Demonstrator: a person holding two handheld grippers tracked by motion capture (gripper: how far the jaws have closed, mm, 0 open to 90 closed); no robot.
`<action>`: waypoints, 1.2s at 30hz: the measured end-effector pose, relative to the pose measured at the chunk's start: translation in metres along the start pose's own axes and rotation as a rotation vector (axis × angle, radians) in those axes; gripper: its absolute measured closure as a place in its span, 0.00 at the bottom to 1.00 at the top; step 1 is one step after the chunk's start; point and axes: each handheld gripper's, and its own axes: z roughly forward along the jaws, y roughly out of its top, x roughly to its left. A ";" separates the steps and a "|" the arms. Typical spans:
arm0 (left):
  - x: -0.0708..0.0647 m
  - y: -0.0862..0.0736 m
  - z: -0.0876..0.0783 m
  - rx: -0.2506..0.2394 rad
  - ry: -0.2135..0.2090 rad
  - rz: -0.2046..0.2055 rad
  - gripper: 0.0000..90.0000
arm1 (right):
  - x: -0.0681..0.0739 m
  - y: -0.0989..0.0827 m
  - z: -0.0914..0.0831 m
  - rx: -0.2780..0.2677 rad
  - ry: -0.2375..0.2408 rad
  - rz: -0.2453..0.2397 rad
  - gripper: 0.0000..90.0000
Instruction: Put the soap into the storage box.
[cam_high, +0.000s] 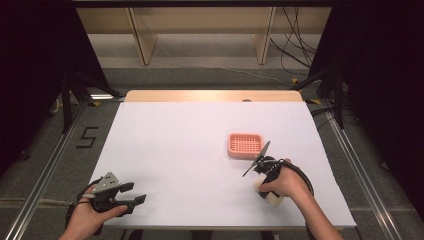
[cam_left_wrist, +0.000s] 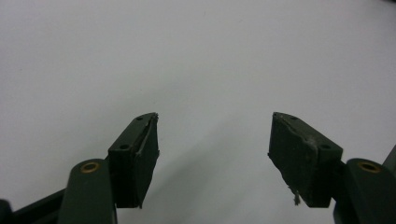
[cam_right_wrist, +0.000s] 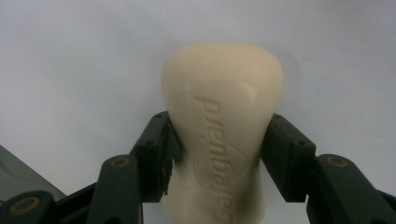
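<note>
Right gripper clamps one soap bar near the surface's front edge; left gripper spread wide over bare white.

The right gripper (cam_right_wrist: 219, 154) has both jaws pressed against the flanks of a cream soap bar (cam_right_wrist: 223, 135) with embossed lettering, legible in its own view, while from above the hand hides most of the bar (cam_high: 272, 198). One pink slatted soap dish (cam_high: 245, 145) sits just ahead of it. The left gripper (cam_high: 134, 193) hovers at the surface (cam_high: 170, 150) front-left corner, holding nothing, with broad open room between the two grippers.
</note>
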 end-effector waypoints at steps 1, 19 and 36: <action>0.000 0.000 0.000 0.003 -0.001 0.001 0.36 | 0.000 0.000 0.001 -0.002 0.013 0.004 0.54; 0.000 0.000 0.000 -0.003 0.001 0.004 0.36 | 0.003 -0.005 -0.002 -0.025 0.006 -0.156 0.56; 0.001 0.000 -0.001 0.013 0.003 0.011 0.36 | -0.002 -0.011 -0.017 -0.055 -0.012 -0.296 0.56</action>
